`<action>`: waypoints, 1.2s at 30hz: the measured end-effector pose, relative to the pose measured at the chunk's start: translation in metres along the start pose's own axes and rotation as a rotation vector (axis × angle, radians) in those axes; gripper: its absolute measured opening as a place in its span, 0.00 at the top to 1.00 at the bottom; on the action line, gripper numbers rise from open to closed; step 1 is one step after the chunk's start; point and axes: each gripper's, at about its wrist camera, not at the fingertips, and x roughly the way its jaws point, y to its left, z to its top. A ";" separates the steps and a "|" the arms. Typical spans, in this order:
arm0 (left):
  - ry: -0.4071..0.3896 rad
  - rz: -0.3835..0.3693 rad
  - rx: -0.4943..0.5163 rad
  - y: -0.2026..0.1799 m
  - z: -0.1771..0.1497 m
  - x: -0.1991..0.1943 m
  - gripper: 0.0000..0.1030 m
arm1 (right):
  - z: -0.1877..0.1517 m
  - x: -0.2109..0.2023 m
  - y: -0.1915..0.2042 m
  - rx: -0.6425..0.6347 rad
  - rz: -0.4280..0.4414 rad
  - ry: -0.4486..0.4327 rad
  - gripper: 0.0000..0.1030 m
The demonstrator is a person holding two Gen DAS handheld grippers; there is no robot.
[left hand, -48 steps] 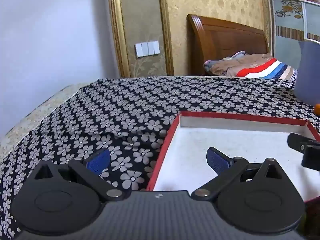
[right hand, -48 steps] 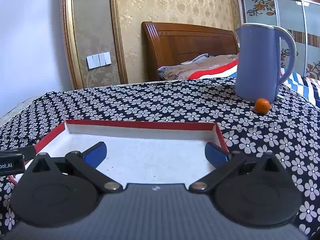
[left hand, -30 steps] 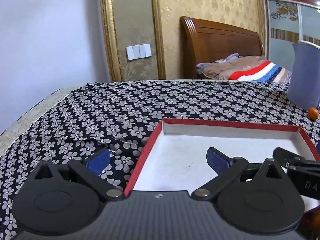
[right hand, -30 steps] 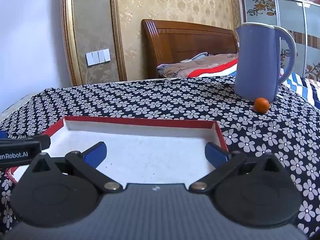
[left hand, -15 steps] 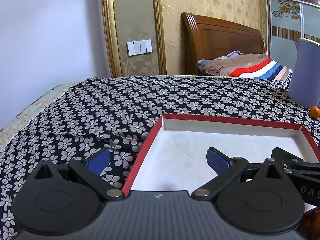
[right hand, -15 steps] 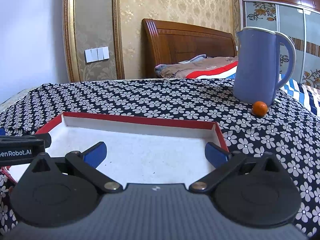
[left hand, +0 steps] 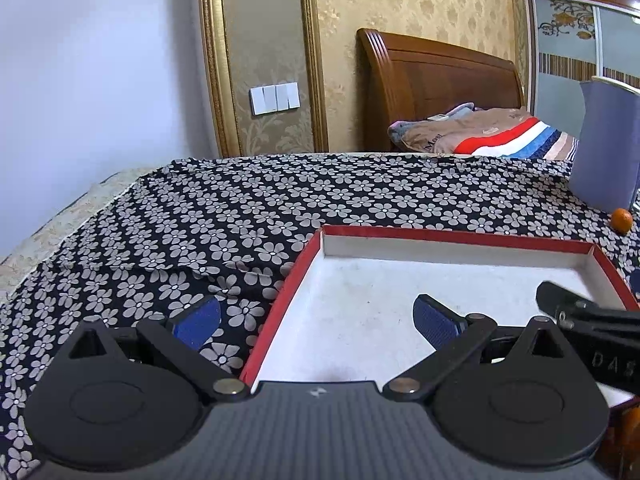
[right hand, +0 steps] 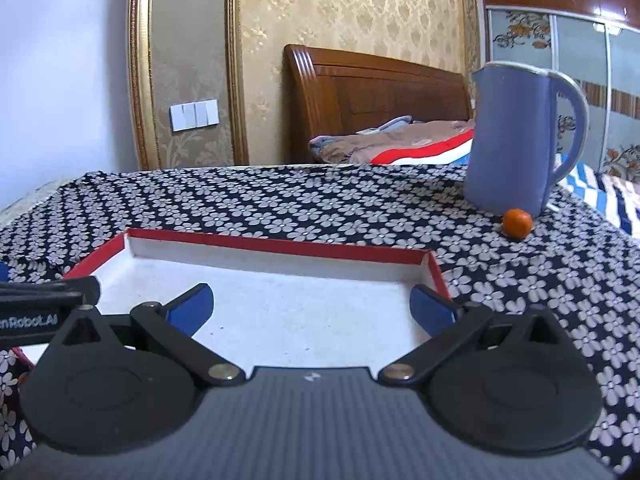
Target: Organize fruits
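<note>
Both wrist views have shifted only slightly over the last second and a half: the left gripper has drifted and levelled a little, and the right gripper has eased forward and up, so the orange now sits a touch larger in its view. Both claws are spread wide and hold nothing. Left jaws straddle the near left wall of the red-rimmed tray; right jaws hover over its white floor, which has no fruit in it. The orange rests on the flowered cloth, touching or just beside the foot of the blue pitcher, well beyond the tray's far right corner. Judgement: the jaws are kept open ready for a pick, the right gripper is the nearer, and the pitcher crowds the approach.
</note>
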 end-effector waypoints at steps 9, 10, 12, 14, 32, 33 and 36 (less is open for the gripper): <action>0.009 0.013 -0.015 0.003 -0.006 0.000 0.00 | 0.004 -0.004 -0.001 -0.004 -0.009 -0.005 0.00; 0.009 0.012 -0.013 0.001 -0.007 0.000 0.00 | 0.004 -0.002 -0.003 0.007 -0.005 0.002 0.00; 0.013 0.005 -0.008 0.000 -0.008 0.002 0.00 | 0.004 0.000 -0.006 0.021 -0.006 0.006 0.00; 0.018 -0.003 -0.004 -0.001 -0.008 0.003 0.00 | 0.004 0.003 -0.007 0.028 -0.006 0.014 0.00; 0.021 -0.021 -0.013 0.001 -0.010 0.001 0.00 | 0.000 0.007 -0.005 0.037 0.022 0.036 0.00; 0.021 -0.019 -0.011 0.001 -0.010 0.001 0.00 | 0.000 0.007 -0.005 0.034 0.023 0.034 0.00; 0.028 -0.019 0.001 0.002 -0.011 -0.001 0.00 | 0.000 0.005 -0.004 0.024 0.027 0.037 0.00</action>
